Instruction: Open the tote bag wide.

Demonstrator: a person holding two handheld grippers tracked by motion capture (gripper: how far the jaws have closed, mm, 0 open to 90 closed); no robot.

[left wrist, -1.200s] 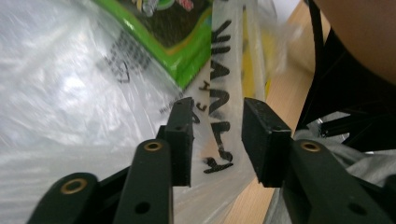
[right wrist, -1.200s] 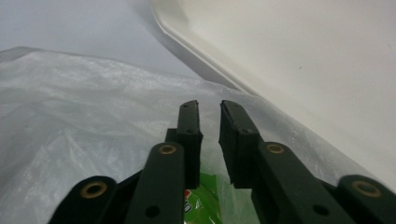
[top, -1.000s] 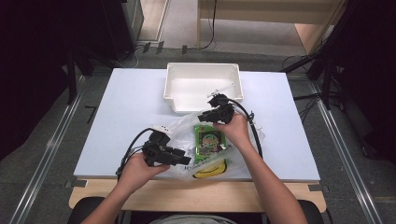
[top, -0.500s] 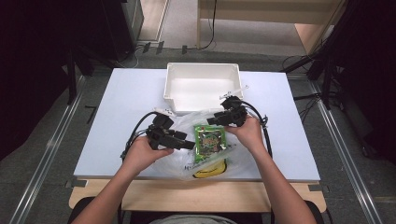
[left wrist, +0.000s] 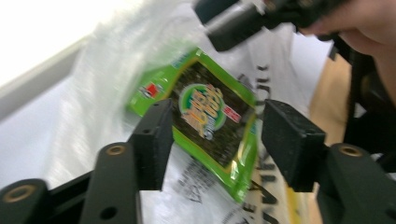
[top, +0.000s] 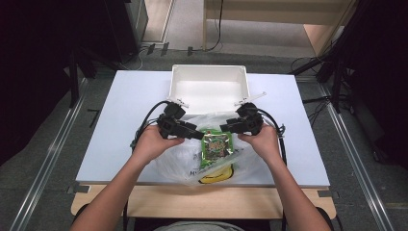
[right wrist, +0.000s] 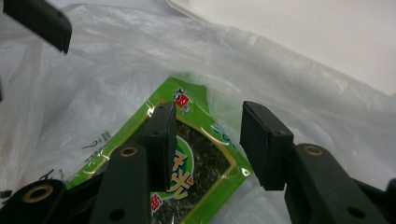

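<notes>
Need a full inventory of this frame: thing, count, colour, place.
Green foil snack packet: 1, green with dark centre, lying on the plastic bag between the two grippers.
Thin translucent plastic bag: 1, whitish with black print and a yellow mark, near edge of the table.
Rectangular white plastic bin: 1, white, far side of the table, nothing seen inside.
White table top: 1, white, on a wooden base.
Left gripper: 1, black, jaws apart, left of the packet.
Right gripper: 1, black, jaws apart, at the packet's top right.
Hands: 2, one on each gripper.
</notes>
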